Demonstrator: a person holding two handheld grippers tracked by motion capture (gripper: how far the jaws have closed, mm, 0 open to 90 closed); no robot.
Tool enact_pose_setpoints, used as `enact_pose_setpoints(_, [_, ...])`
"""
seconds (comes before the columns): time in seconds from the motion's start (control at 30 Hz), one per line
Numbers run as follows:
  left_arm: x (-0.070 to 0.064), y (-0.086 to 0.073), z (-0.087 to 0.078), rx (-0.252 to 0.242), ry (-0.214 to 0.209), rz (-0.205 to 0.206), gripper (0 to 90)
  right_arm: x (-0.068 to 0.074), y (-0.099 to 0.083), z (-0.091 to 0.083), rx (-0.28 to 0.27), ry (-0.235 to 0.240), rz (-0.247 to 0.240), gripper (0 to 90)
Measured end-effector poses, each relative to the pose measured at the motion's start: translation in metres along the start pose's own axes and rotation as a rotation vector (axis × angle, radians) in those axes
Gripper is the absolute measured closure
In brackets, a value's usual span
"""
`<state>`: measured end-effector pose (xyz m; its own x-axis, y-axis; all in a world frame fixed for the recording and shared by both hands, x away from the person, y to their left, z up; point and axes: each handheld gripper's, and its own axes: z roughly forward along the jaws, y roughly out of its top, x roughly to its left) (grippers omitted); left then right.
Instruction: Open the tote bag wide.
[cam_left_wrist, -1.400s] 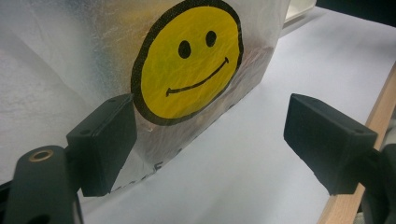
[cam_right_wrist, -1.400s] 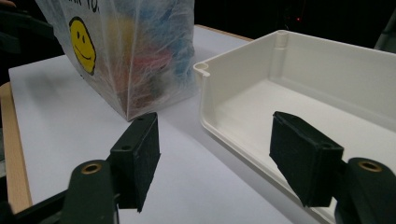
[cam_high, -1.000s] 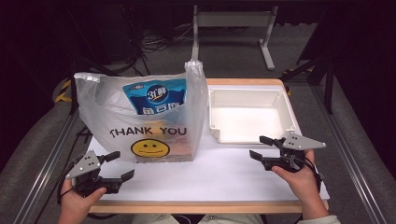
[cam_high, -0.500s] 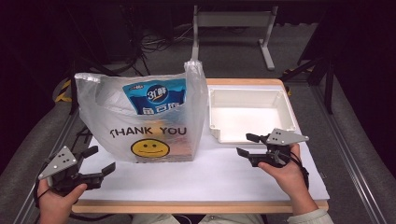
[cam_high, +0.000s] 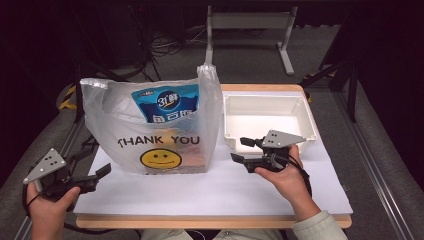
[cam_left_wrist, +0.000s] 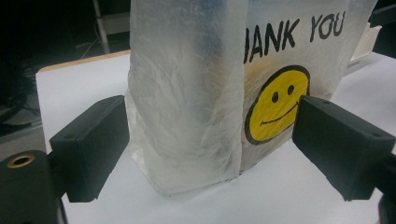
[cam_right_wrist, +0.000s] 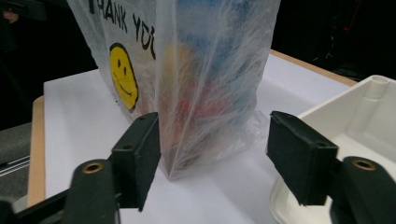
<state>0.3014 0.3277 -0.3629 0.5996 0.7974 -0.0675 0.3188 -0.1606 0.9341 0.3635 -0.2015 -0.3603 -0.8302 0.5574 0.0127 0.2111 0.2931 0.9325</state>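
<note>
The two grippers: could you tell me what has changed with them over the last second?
The left gripper drew back off the table's left edge, then held. The right gripper slid left toward the plastic bag. Both are open, holding nothing. Bag and white tray stayed put.

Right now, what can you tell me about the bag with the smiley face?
The plastic bag is thin, see-through and crinkly, printed with THANK YOU in black and a yellow smiley. It stands upright on the white table, mouth open, beside the white tray. A blue packet pokes up inside. Neither gripper touches it.
</note>
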Motion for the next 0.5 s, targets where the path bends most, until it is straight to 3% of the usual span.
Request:
enact_pose_setpoints(0.23, [0.005, 0.005, 0.008, 0.036, -0.012, -0.012, 7.5, 0.009, 0.014, 0.018, -0.006, 0.018, -0.023, 33.0])
enact_pose_setpoints(0.5, [0.011, 0.010, 0.014, 0.012, -0.019, 0.002, 4.4, 0.016, 0.023, 0.037, -0.024, 0.052, -0.023, 33.6])
